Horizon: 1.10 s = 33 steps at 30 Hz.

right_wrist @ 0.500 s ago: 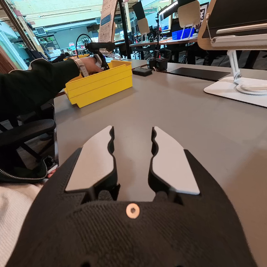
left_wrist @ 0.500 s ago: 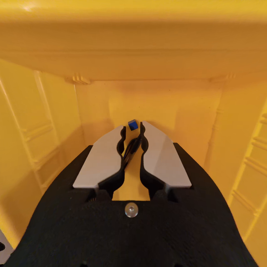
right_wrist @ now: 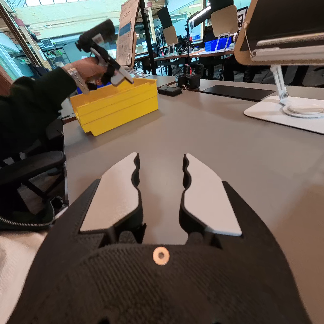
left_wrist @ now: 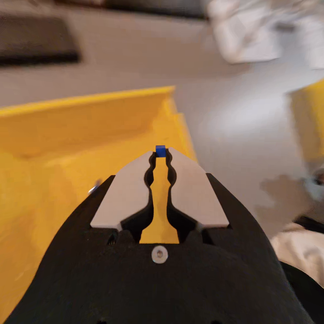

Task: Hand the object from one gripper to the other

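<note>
My left gripper is shut on a small blue cube, pinched at the very fingertips, held above the yellow bin. In the right wrist view the left gripper shows at the far left, raised over the yellow bin, tilted down to the right, with a hint of blue at its tips. My right gripper is open and empty, low over the grey table, well apart from the left one.
A white monitor stand base sits at the right. A black pad and small black devices lie behind the bin. An office chair stands off the table's left edge. The left wrist view is motion-blurred. Spacing between my two grippers at the tips: around 45 cm.
The left gripper has closed on the blue cube and lifted out of the yellow bin, now above its rim. The right gripper has stayed open and nearly still.
</note>
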Available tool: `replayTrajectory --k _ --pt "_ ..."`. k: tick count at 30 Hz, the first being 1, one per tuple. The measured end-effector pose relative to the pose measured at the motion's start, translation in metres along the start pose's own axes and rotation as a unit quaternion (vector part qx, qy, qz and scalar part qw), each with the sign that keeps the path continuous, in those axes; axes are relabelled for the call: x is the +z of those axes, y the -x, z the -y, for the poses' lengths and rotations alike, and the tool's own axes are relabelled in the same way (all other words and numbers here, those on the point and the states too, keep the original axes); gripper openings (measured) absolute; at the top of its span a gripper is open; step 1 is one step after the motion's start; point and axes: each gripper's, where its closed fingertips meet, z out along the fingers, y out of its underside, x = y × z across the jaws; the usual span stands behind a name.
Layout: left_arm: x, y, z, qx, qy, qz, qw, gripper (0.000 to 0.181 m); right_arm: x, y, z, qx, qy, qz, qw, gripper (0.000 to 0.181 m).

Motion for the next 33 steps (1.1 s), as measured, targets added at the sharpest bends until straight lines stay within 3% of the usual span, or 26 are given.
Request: replayTrajectory --k 3,6,10,13,14,16,20,24,28,33 --pt "-0.021 -0.092 0.031 0.042 -0.104 -0.139 0.984 0.012 0.015 0.008 0.031 0.012 -0.038 0.019 0.999 0.047" --pt "-0.036 -0.186 0.042 0.098 -0.175 -0.254 0.946 0.012 0.03 0.022 0.072 0.041 -0.097 0.059 0.993 0.048" --pt "-0.025 -0.298 0.02 0.169 -0.215 -0.383 0.882 0.012 0.021 0.017 0.102 0.099 -0.2 0.082 0.971 0.047" --pt "-0.01 -0.358 -0.01 0.232 -0.28 -0.448 0.816 0.012 0.0 0.006 0.09 0.127 -0.24 0.103 0.957 0.041" --pt "-0.001 -0.368 -0.02 0.249 -0.307 -0.441 0.806 0.011 -0.005 -0.003 0.081 0.143 -0.231 0.103 0.957 0.035" --pt "0.027 -0.378 -0.036 0.257 -0.326 -0.409 0.813 0.011 -0.012 -0.021 0.07 0.209 -0.213 0.121 0.947 0.034" --pt "0.068 -0.386 -0.065 0.256 -0.279 -0.42 0.825 0.011 -0.017 -0.029 0.056 0.304 -0.17 0.193 0.918 0.02" --pt "0.075 -0.38 -0.075 0.306 -0.292 -0.393 0.817 0.011 0.002 -0.01 0.031 0.359 -0.061 0.254 0.896 0.02" --pt "0.074 -0.373 -0.078 0.368 -0.314 -0.351 0.801 0.011 0.012 0.009 0.026 0.417 -0.034 0.322 0.849 0.023" --pt "0.091 -0.373 -0.097 0.418 -0.277 -0.334 0.798 0.011 0.026 0.031 0.017 0.409 -0.004 0.339 0.847 0.024"
